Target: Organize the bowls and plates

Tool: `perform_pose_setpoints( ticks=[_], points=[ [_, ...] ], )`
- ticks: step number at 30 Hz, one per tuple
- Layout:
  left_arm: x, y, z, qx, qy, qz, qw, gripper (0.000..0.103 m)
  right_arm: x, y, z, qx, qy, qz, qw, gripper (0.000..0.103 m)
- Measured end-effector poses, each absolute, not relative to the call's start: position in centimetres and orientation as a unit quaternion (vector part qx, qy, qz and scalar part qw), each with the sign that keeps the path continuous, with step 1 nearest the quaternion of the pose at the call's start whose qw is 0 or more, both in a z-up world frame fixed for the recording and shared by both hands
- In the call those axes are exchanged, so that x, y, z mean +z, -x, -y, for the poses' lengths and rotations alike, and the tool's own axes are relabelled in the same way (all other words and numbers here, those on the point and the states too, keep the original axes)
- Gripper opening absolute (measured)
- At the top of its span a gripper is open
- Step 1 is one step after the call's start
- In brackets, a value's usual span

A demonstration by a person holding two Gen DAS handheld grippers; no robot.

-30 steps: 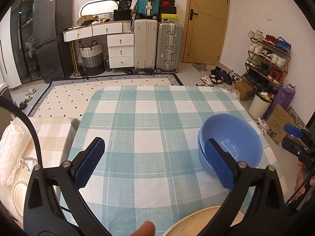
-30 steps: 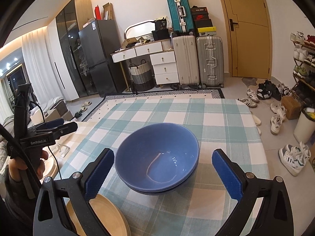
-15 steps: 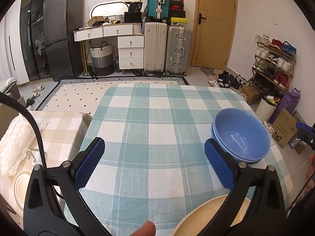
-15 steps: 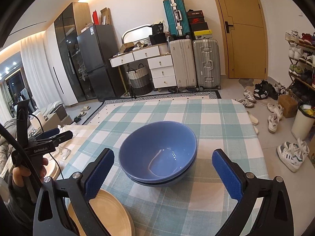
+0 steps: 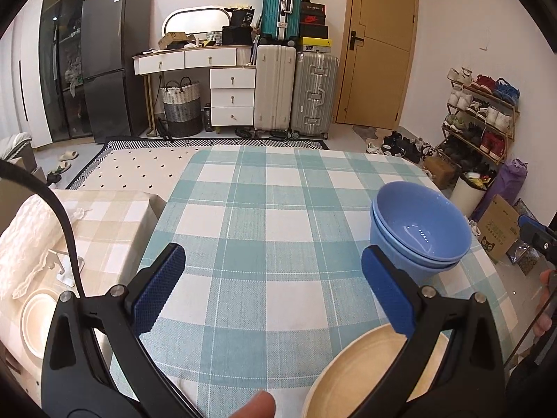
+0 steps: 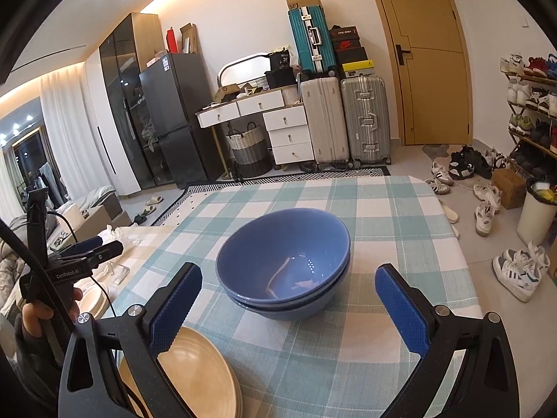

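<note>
Two blue bowls (image 6: 283, 261) sit nested on the teal checked tablecloth (image 6: 390, 216); the left wrist view shows the stack (image 5: 419, 226) at the right. A tan plate stack (image 6: 198, 379) lies near the front edge, also in the left wrist view (image 5: 365, 376). My right gripper (image 6: 289, 308) is open and empty, held back from the bowls. My left gripper (image 5: 271, 287) is open and empty above bare cloth, left of the bowls and plates.
A beige checked side surface (image 5: 104, 216) left of the table holds a white dish (image 5: 34, 320). Suitcases (image 5: 296, 94), a white dresser (image 5: 222, 83) and a fridge (image 5: 111, 62) line the far wall. A shoe rack (image 5: 484, 118) stands at the right.
Both grippers have drawn back and up from the table. The bowls look farther off in both views and more of the plates shows. Nothing was grasped.
</note>
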State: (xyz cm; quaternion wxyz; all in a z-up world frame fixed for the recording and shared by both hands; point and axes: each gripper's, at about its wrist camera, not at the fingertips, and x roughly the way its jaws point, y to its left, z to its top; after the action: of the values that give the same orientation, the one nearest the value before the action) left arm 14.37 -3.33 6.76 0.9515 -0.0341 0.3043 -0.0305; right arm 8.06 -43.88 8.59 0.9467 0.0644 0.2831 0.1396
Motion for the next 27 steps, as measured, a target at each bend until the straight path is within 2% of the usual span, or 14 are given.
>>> perform_pose_setpoints(
  ticks=[9, 27],
  points=[
    [5.6, -12.0, 3.8, -0.032, 0.029, -0.302, 0.952, 0.101, 7.3, -6.7, 44.0, 0.133, -0.066, -0.286, 0.947, 0.101],
    [4.1, -7.6, 3.9, -0.017, 0.020, -0.284, 0.958, 0.101, 4.2, -2.0, 44.7, 0.089, -0.025, -0.239, 0.967, 0.102]
  ],
)
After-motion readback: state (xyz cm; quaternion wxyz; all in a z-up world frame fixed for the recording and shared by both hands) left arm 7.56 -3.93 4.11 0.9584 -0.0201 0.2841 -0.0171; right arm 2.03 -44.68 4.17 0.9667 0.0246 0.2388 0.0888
